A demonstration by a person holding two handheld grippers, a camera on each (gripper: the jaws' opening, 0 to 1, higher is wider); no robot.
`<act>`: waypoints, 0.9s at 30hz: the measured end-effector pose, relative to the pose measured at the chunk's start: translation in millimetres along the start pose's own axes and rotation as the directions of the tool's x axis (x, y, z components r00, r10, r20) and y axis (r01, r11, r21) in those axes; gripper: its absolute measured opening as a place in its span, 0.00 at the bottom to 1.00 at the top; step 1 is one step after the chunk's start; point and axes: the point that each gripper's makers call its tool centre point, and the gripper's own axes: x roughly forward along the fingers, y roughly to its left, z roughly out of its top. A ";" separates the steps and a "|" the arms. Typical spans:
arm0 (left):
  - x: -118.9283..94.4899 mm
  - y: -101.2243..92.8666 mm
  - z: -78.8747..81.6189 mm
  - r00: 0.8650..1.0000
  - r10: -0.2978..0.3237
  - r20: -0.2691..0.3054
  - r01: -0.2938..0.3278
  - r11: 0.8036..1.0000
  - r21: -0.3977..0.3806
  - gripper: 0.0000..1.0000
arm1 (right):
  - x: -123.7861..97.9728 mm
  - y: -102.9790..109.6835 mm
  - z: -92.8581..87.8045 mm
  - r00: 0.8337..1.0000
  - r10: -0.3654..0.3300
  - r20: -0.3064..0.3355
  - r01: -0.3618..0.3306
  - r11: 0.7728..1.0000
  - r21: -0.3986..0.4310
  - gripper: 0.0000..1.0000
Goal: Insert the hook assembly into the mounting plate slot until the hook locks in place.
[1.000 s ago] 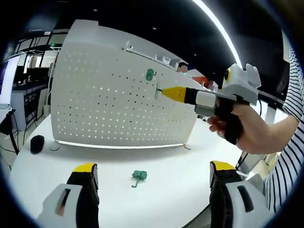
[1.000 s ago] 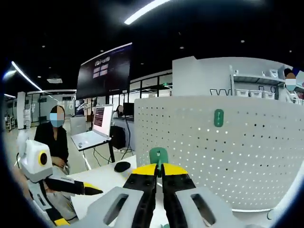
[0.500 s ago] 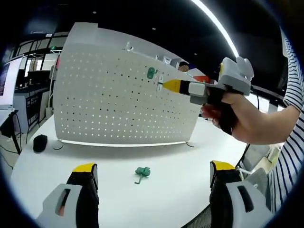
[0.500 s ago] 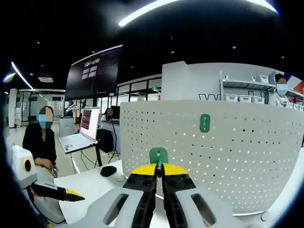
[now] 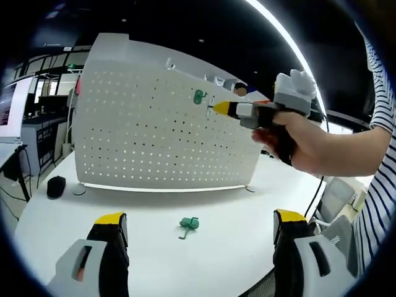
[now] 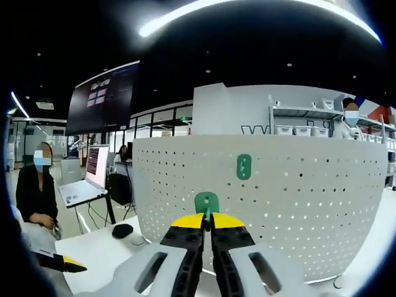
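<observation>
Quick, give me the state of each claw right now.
Left claw: open, holding nothing.
Right claw: closed on a green hook, in front of the pegboard.

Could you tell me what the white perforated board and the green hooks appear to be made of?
The pegboard looks like thin sheet metal with a matte white coating: it curves smoothly, stands on its own and has evenly punched holes, though plastic is possible. The green hook held in the right gripper and the green hook on the table look like moulded plastic, uniformly coloured, slightly glossy.
</observation>
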 end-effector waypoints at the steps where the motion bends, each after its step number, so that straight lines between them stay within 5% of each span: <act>1: 0.0 0.3 0.6 1.000 0.000 0.004 0.000 1.000 -0.003 1.00 | 1.0 -2.6 0.9 1.000 -0.009 0.004 0.009 1.000 0.003 0.00; 14: -0.5 4.6 2.1 1.000 0.009 0.015 -0.008 1.000 -0.020 0.97 | 21.9 -61.7 20.7 0.980 -0.195 0.043 0.191 0.979 0.071 0.00; 27: -0.9 6.0 2.8 1.000 0.010 0.018 -0.010 1.000 -0.030 0.97 | 45.4 -82.3 42.2 0.957 -0.280 0.072 0.272 0.957 0.101 0.00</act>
